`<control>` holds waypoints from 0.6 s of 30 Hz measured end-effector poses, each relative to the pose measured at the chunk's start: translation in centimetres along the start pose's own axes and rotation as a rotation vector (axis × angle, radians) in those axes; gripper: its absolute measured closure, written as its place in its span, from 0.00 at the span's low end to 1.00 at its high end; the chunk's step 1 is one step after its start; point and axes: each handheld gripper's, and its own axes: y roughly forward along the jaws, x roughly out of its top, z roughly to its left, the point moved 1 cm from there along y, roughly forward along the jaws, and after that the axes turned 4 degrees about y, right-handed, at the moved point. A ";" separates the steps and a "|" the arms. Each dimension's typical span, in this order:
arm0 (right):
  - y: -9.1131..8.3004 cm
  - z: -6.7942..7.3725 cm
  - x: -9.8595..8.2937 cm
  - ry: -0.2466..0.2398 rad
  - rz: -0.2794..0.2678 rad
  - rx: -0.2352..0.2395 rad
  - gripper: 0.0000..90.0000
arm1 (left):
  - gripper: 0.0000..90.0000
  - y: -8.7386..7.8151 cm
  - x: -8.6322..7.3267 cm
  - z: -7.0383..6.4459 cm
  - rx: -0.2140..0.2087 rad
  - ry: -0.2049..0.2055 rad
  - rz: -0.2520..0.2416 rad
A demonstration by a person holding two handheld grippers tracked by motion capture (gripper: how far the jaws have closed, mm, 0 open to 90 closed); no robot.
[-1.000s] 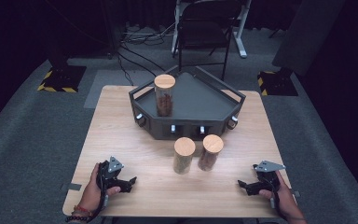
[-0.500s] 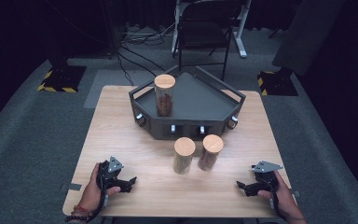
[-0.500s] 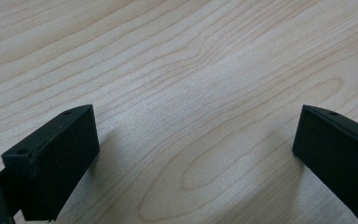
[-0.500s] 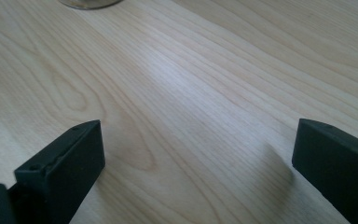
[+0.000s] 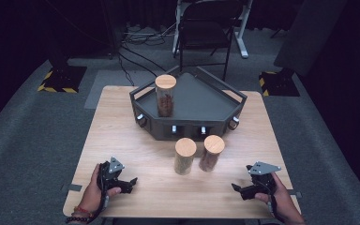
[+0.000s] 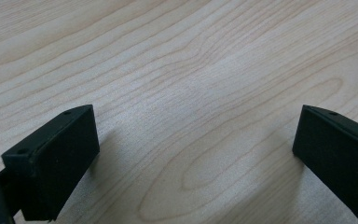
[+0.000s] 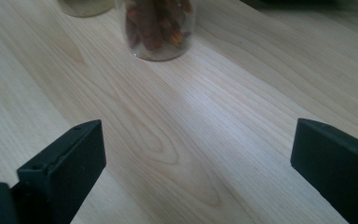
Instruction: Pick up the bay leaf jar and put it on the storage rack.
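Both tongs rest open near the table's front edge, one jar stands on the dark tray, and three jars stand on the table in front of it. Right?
Not quite: two jars, not three, stand on the table in front of the dark tray, as the high view shows: the pale-filled jar and the brown-filled jar. The jar on the tray and the open left tongs and right tongs are as you said.

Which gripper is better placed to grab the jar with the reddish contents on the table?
Probably the right gripper: the reddish-filled jar stands nearer it, ahead of its open jaws. The left gripper faces bare wood.
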 end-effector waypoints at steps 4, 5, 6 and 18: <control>-0.2 1.0 0.7 -0.015 -0.006 0.011 0.04 | 0.00 0.0 0.0 0.0 0.000 0.000 -0.001; -0.2 1.3 0.9 -0.022 -0.007 0.017 0.04 | 0.00 0.0 0.0 0.0 0.000 0.000 0.000; -0.2 1.6 1.0 -0.032 -0.006 0.021 0.04 | 0.00 0.0 0.0 0.0 0.000 -0.001 -0.001; 0.5 3.9 1.8 -0.096 -0.008 0.065 0.04 | 0.00 0.0 0.0 0.0 0.000 0.000 0.000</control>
